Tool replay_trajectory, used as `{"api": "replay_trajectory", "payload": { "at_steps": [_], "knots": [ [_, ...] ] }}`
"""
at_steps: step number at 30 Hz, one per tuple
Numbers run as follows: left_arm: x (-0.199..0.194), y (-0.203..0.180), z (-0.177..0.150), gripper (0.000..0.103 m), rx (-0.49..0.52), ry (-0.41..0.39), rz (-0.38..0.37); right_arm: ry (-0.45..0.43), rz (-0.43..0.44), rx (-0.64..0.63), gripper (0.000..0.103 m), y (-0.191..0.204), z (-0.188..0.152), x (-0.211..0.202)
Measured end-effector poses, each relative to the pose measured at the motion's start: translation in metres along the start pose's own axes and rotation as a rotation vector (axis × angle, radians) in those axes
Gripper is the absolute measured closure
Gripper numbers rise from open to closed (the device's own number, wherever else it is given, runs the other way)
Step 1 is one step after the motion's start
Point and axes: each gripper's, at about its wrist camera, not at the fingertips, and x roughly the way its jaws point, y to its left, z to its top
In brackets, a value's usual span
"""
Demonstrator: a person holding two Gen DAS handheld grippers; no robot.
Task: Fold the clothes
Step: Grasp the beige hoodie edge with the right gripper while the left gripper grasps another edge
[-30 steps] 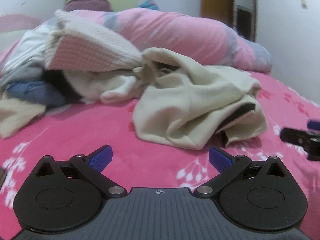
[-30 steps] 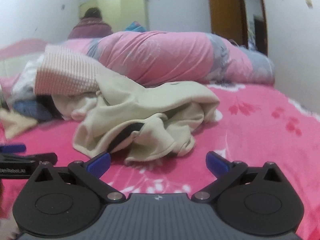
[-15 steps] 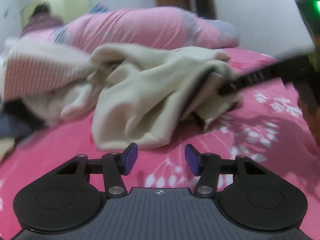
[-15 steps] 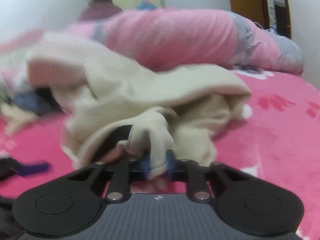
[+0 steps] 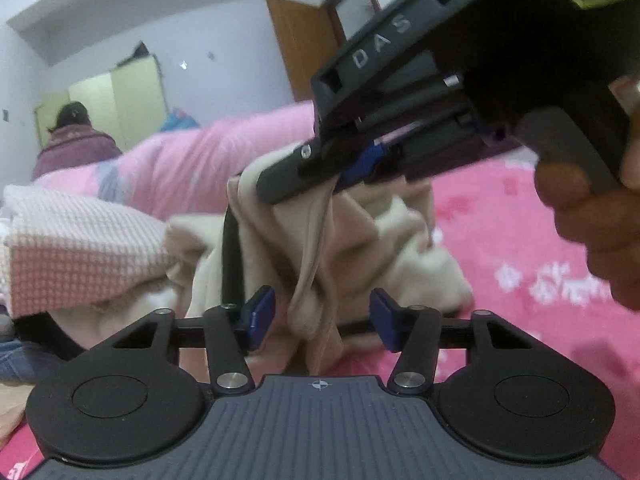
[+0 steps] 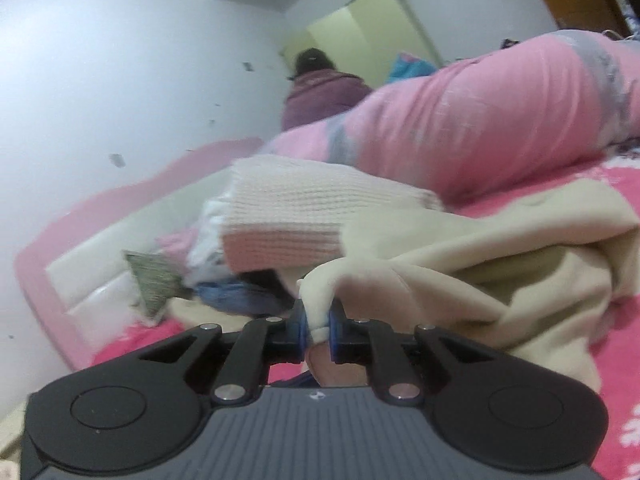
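Observation:
A cream fleece garment [image 5: 400, 236] lies crumpled on the pink flowered bed [image 5: 500, 208]. My right gripper [image 6: 318, 330] is shut on a fold of the cream garment [image 6: 460, 264] and holds it lifted. In the left wrist view the right gripper [image 5: 356, 166] hangs above, with cloth hanging down from its tips. My left gripper [image 5: 322, 320] is open, and the hanging fold hangs between its blue pads [image 5: 260, 314] without being pinched.
A pink-and-white knit garment [image 5: 80, 252] and a heap of other clothes [image 6: 240, 292] lie to the left. A long pink duvet roll [image 6: 480, 128] lies behind. A person in purple [image 6: 324, 96] sits by the yellow wardrobe.
My right gripper has lifted the pinched fold of the cream garment up off the bed. My left gripper has moved in under it, so the hanging cloth now sits between its open pads.

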Motion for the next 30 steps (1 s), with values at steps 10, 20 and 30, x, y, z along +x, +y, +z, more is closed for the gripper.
{"api": "replay_trajectory", "payload": {
  "at_steps": [10, 20, 30],
  "knots": [
    [-0.012, 0.040, 0.018, 0.099, -0.208, -0.069, 0.042, 0.021, -0.016, -0.023, 0.080, 0.027, 0.024, -0.004],
    [0.007, 0.077, 0.014, 0.100, -0.333, -0.043, 0.029, -0.049, -0.287, -0.140, 0.055, -0.001, -0.012, -0.046],
    [0.012, 0.079, 0.014, 0.100, -0.351, -0.031, 0.020, 0.154, -0.425, -0.385, 0.039, 0.016, -0.071, 0.079]
  ]
}}
